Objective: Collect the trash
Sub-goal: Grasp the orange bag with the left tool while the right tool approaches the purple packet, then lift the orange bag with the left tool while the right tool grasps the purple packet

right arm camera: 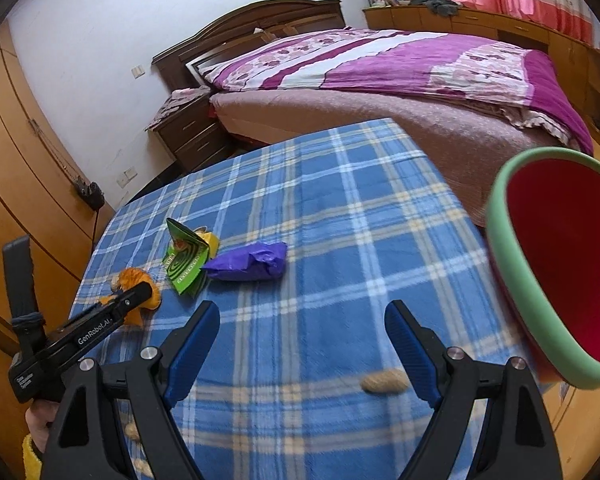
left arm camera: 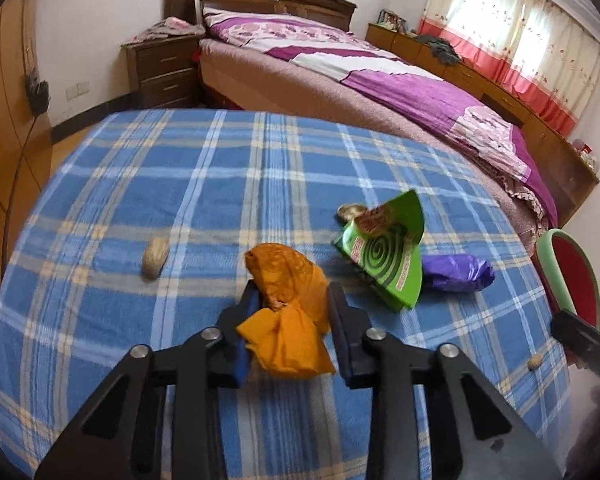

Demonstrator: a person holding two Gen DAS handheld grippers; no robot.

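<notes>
My left gripper (left arm camera: 294, 286) is shut on a crumpled orange wrapper (left arm camera: 288, 300), low over the blue plaid tablecloth (left arm camera: 220, 184). To its right lie a green mosquito-coil box (left arm camera: 384, 256) and a purple wrapper (left arm camera: 458, 273); a peanut (left arm camera: 155, 263) lies to its left. In the right wrist view my right gripper (right arm camera: 303, 308) stands open above the cloth with nothing between its fingers. A peanut (right arm camera: 384, 383) lies by its right finger. The purple wrapper (right arm camera: 252, 264), green box (right arm camera: 186, 266) and left gripper (right arm camera: 146, 290) on the orange wrapper (right arm camera: 134, 278) are ahead and to the left.
A red bin with a green rim (right arm camera: 498, 220) sits off the table's right edge, its mouth tilted toward me. A bed (right arm camera: 420, 64) and nightstand (left arm camera: 164, 68) stand beyond the table, a wooden wardrobe (right arm camera: 28, 168) on the left. More peanuts (right arm camera: 132, 430) lie near the front edge.
</notes>
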